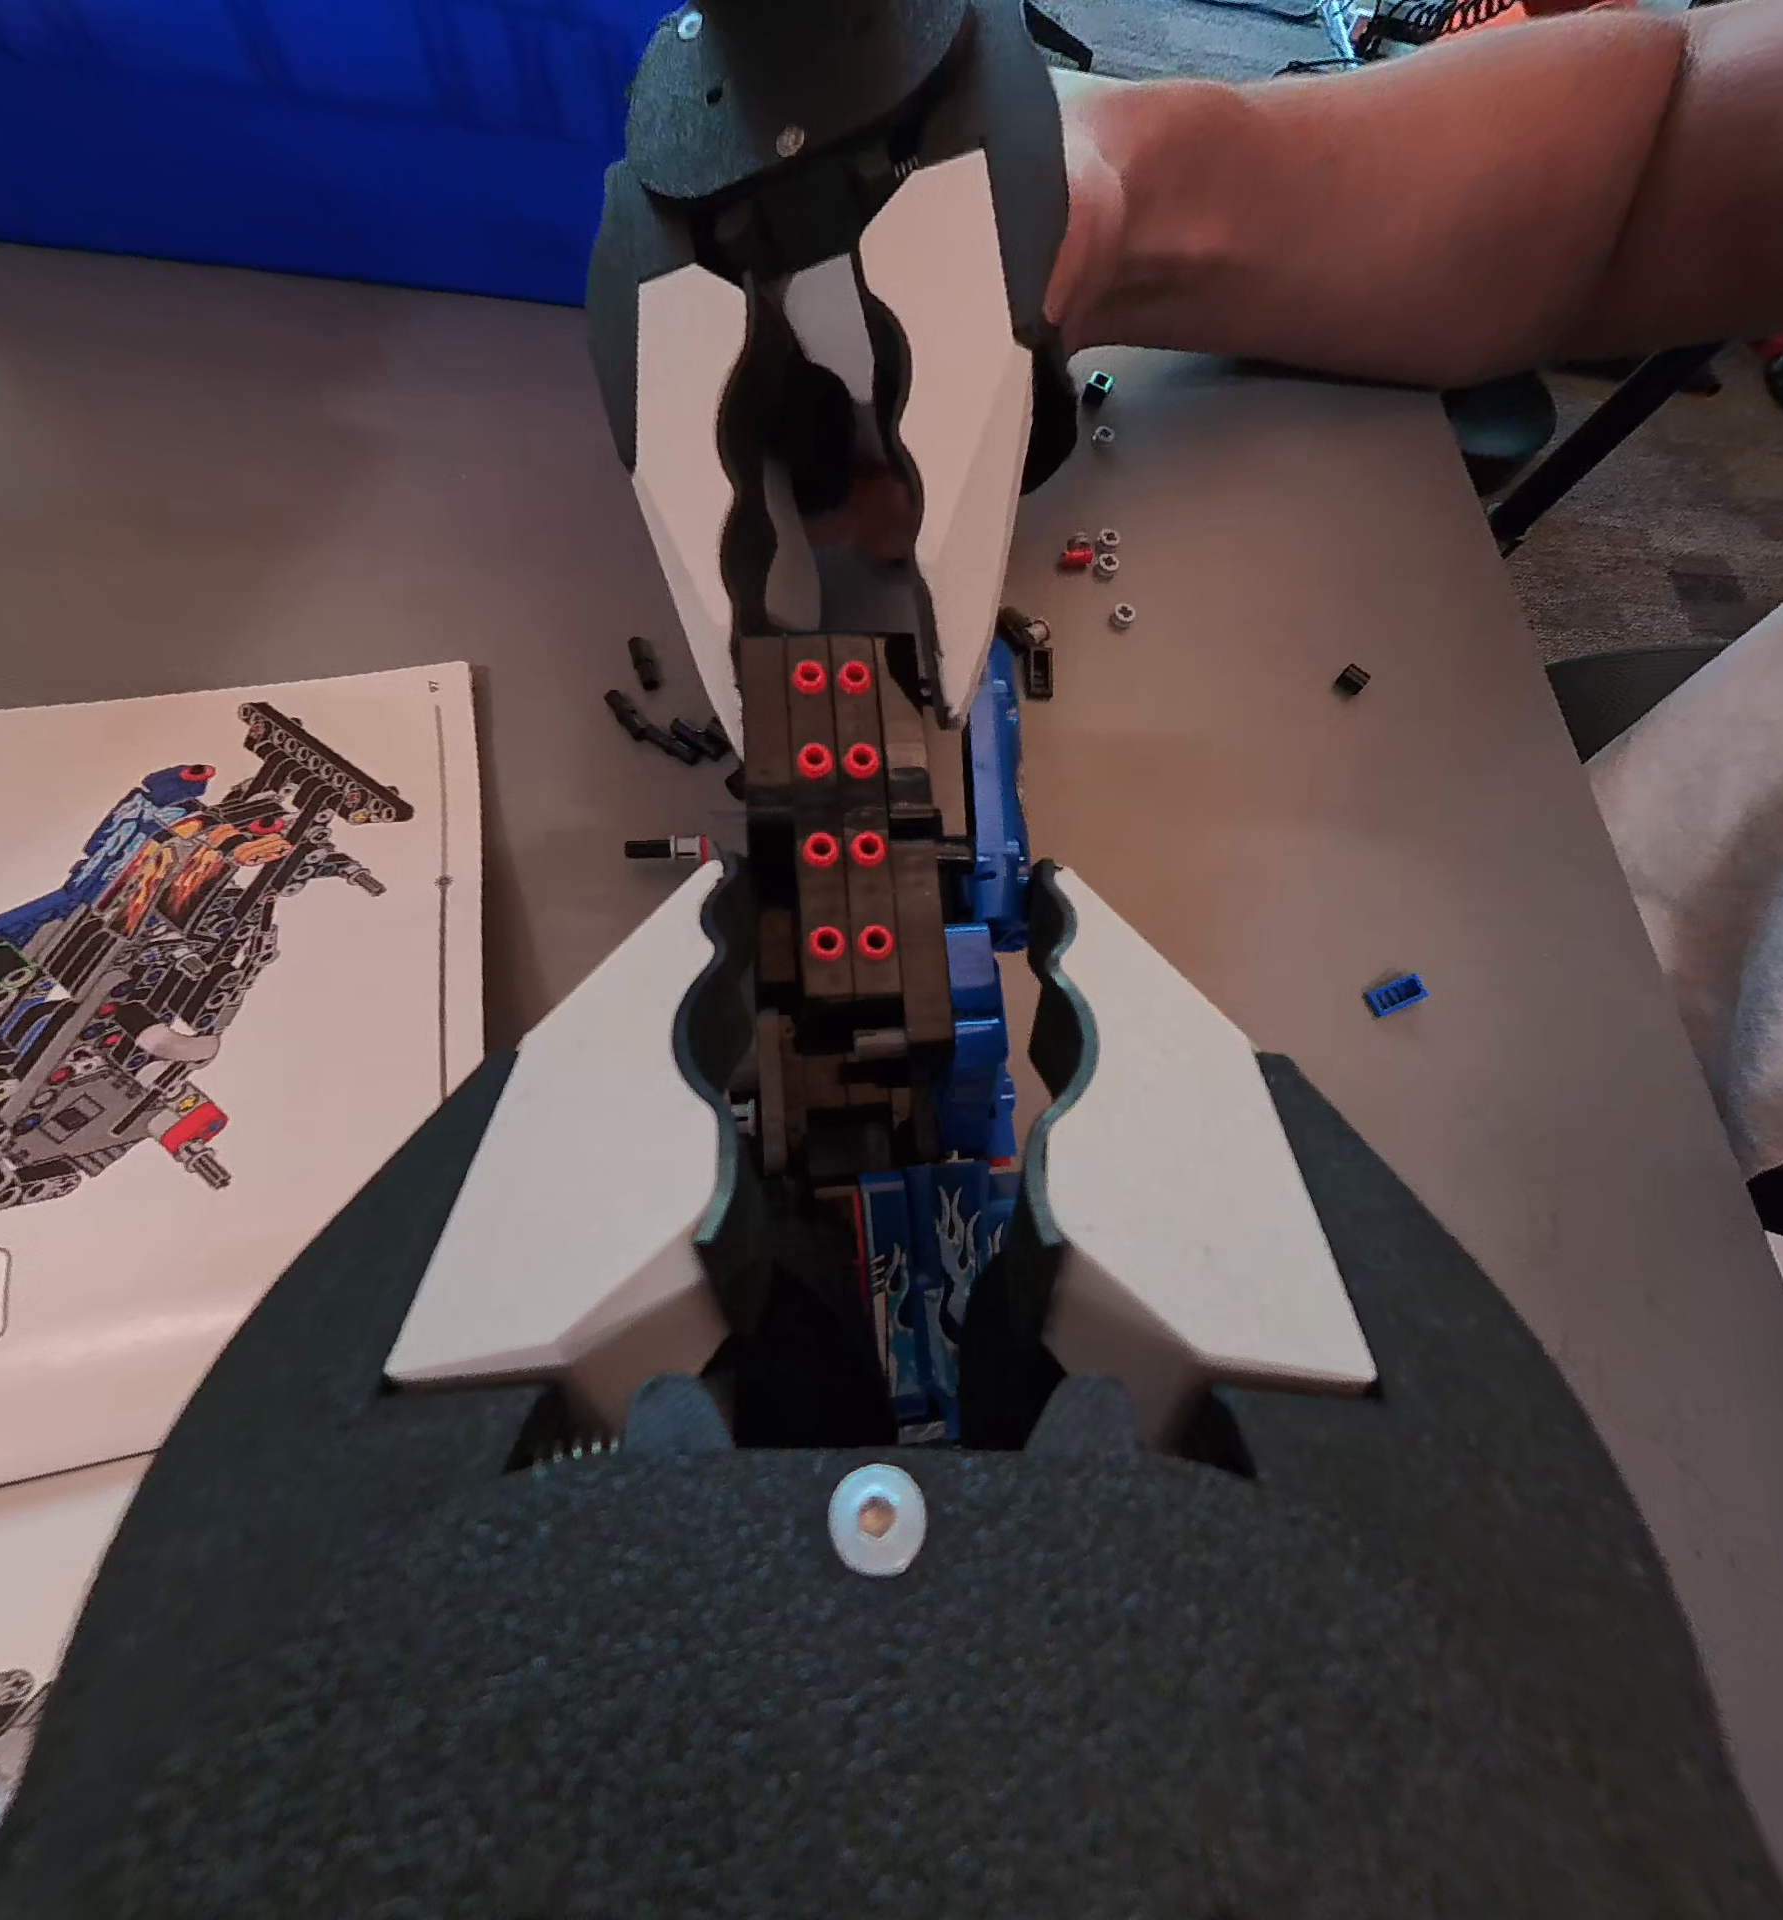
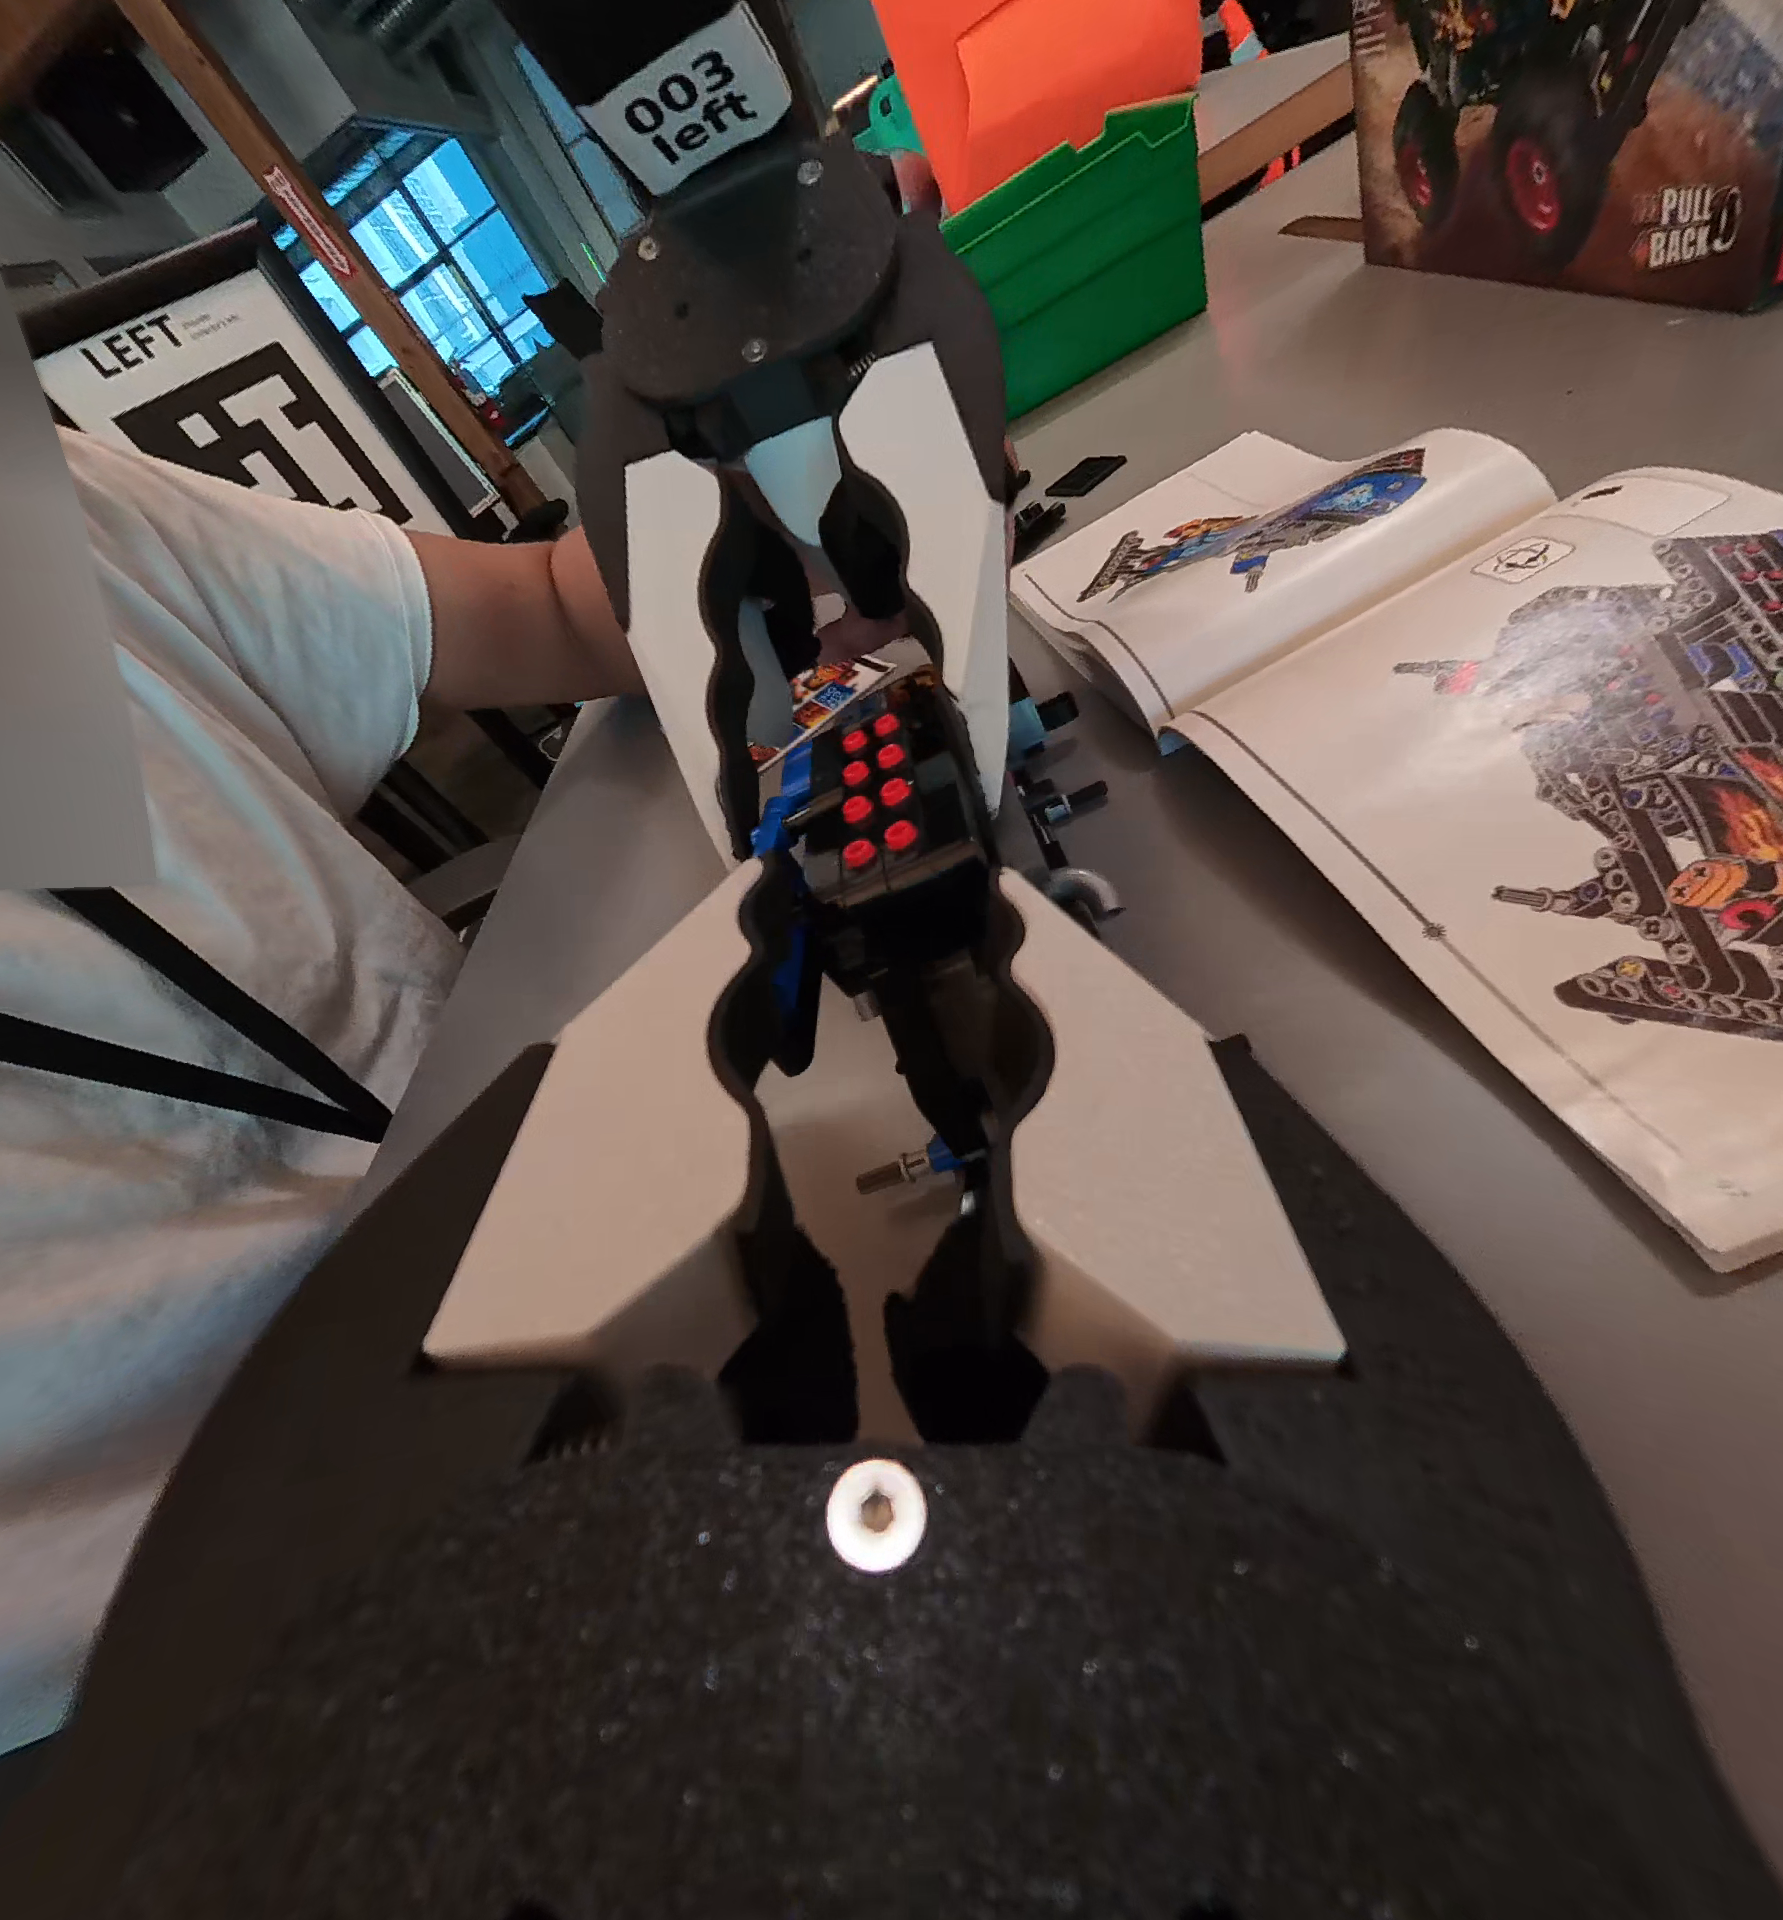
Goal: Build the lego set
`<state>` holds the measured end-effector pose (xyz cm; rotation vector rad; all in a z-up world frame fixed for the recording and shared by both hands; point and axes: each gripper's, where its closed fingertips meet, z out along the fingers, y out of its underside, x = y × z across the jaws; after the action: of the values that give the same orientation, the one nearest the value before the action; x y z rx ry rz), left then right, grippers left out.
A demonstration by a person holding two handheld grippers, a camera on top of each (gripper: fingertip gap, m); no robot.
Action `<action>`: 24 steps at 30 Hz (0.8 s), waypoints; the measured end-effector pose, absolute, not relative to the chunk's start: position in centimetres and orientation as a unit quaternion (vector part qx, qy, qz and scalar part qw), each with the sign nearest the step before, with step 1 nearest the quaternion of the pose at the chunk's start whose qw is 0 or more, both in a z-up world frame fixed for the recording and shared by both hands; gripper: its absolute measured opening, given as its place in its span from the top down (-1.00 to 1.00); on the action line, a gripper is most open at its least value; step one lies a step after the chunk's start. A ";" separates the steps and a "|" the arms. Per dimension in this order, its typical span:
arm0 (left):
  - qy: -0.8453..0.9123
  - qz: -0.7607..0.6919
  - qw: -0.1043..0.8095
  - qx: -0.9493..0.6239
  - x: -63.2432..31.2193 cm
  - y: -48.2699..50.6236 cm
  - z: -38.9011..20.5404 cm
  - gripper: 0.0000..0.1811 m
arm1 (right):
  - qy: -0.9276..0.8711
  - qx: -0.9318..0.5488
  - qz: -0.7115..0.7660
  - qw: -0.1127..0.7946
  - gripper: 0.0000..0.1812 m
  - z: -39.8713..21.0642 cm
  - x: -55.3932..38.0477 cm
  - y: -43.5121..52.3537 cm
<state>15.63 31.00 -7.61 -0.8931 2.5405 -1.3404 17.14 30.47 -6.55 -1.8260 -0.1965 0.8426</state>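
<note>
The partly built lego model (image 1: 835, 810) is a black block with red pin ends on top and blue flame-printed panels on its side. It is held above the grey table (image 1: 1230, 790). My left gripper (image 1: 882, 894) is shut on the near end of the model. My right gripper (image 1: 845, 712) comes in from the far side and is shut on the other end. In the right wrist view the model (image 2: 876, 790) sits between my right gripper (image 2: 885, 881) and the left gripper (image 2: 861, 821), which faces it. The model's underside is hidden.
An open instruction booklet (image 1: 191, 987) lies on the table left of the model and also shows in the right wrist view (image 2: 1438, 831). Loose small pieces (image 1: 1105, 551), black pins (image 1: 658, 717) and a blue piece (image 1: 1396, 992) lie around. A green bin (image 2: 1095, 239) and the set's box (image 2: 1593, 135) stand behind. Less than 4 cm separates the two grippers' tips. From either gripper's tips it is about 15 centimetres to the blue piece (image 1: 1396, 992).
</note>
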 end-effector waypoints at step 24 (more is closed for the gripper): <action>0.836 -0.453 0.061 -0.302 15.7 31.0 -7.5 0.45 | -0.174 -0.767 0.276 0.552 0.38 -6.7 16.8 29.6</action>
<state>15.73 31.04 -7.50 -0.9134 2.5298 -1.3703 16.85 29.55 -6.67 -1.8148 -0.4103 0.6528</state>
